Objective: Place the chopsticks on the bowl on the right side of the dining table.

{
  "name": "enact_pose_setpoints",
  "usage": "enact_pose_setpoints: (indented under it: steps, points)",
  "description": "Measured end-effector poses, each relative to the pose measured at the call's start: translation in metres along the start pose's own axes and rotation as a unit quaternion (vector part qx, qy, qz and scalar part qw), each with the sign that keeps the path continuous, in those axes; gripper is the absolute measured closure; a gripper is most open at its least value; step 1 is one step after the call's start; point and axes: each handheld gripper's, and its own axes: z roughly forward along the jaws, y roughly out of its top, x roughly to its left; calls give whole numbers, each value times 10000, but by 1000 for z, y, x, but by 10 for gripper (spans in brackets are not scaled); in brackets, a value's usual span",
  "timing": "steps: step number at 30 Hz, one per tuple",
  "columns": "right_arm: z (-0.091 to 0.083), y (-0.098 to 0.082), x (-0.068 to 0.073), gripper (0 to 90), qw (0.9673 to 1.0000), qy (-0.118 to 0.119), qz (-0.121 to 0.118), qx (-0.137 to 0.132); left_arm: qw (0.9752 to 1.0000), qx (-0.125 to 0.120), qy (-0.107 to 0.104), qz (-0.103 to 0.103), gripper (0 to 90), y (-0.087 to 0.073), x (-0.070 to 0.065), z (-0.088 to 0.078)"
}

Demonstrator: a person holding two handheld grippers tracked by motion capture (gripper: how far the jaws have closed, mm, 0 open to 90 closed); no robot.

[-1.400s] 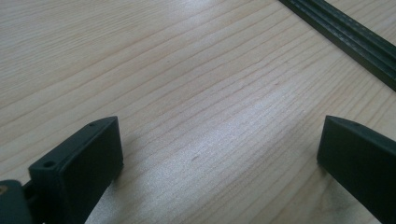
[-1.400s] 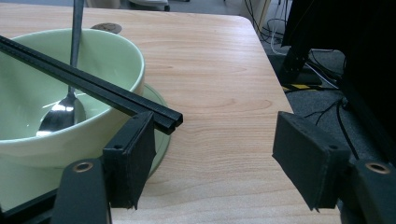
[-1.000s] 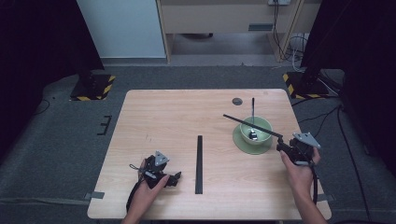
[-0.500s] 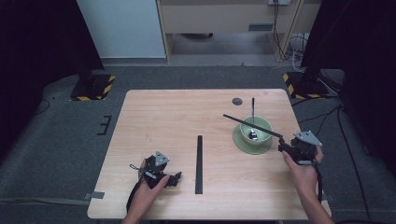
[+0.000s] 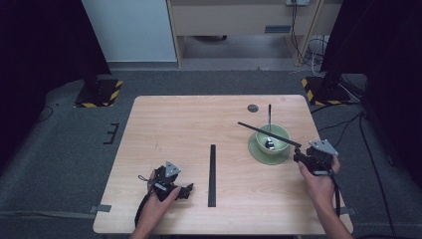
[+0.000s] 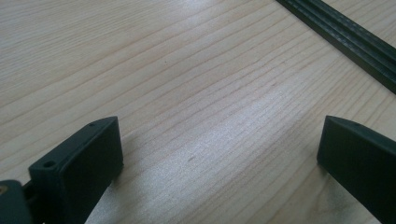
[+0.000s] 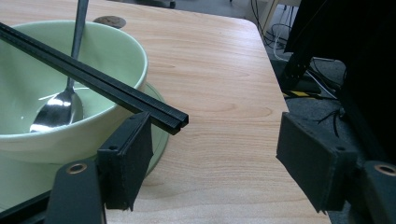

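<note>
A pale green bowl (image 5: 278, 135) stands on a green saucer (image 5: 259, 154) at the table's right, with a metal spoon (image 5: 269, 143) in it. A long black strip (image 5: 249, 126) lies slanted across the bowl's rim. My right gripper (image 5: 298, 158) sits just right of the saucer, open. In the right gripper view the strip's end (image 7: 170, 120) hangs at the tip of one of my fingers (image 7: 126, 158), beside the bowl (image 7: 116, 60) and spoon (image 7: 58, 112); nothing lies between the jaws of my right gripper (image 7: 215, 158). My left gripper (image 5: 188, 190) rests open on the wood at front left, and between its jaws (image 6: 219, 158) there is bare table.
A second black strip (image 5: 213, 174) lies flat along the table's middle, right of my left gripper; it crosses the corner of the left gripper view (image 6: 345, 32). A small dark disc (image 5: 253, 107) sits behind the bowl. The table's right edge (image 5: 328, 164) is close to my right hand.
</note>
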Motion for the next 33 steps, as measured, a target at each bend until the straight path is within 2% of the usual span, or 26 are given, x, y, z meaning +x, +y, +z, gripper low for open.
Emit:
enact_pose_setpoints:
  steps: [6,10,15,24,33]
  points:
    - [4,2,0,272,10000,-49,13,-6,10000,-1,1,-2,0,0,0,0]
    - [6,3,-2,281,9999,-79,105,-92,10000,0,3,-2,0,0,0,0]
    - [10,2,-4,277,9998,-105,136,-22,10000,-7,7,-13,0,0,0,0]
    - [15,2,-6,269,9996,-142,231,-50,10000,-5,7,-18,0,0,0,0]
    - [11,8,-6,256,9999,-55,126,-12,10000,-5,9,-19,0,0,-1,0]
